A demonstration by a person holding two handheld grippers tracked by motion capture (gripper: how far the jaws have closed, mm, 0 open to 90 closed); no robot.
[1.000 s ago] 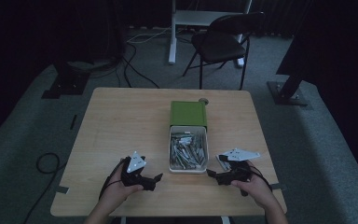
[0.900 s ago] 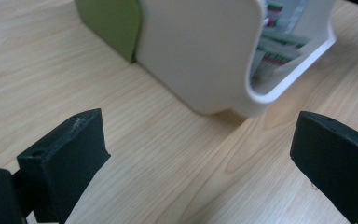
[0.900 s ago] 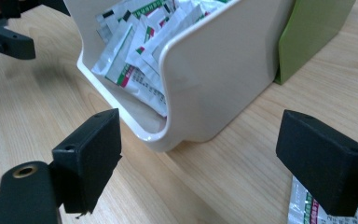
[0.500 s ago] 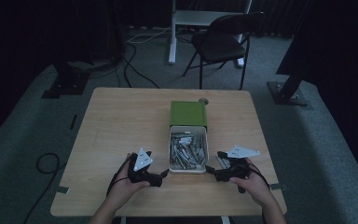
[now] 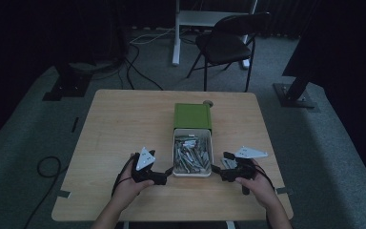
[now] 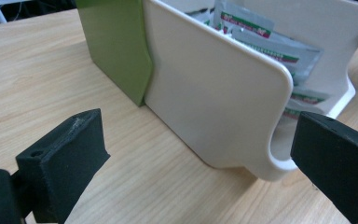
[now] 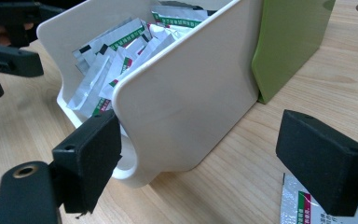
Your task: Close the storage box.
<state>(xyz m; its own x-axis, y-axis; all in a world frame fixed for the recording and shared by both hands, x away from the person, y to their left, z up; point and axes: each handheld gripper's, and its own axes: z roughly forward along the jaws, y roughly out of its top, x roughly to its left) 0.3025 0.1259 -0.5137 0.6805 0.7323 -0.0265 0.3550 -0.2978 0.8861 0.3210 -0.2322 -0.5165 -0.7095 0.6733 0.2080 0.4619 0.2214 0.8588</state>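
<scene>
Wooden table (image 5: 124, 124) seen from above, with a white tray (image 5: 192, 174) of silver packets (image 5: 190, 155) near the middle of its near edge. The tray's far end sits in a green sleeve (image 5: 193, 116). I hold my left gripper (image 5: 168, 171) at the tray's near left corner, jaws spread wide and holding nothing; in the left gripper view the tray's rounded corner (image 6: 265, 140) lies between them, touching neither. My right gripper (image 5: 215, 168) stands at the tray's near right corner, jaws likewise wide apart and empty. In the right gripper view one loose packet (image 7: 303, 205) lies flat on the table beside the tray, under the right-hand jaw.
</scene>
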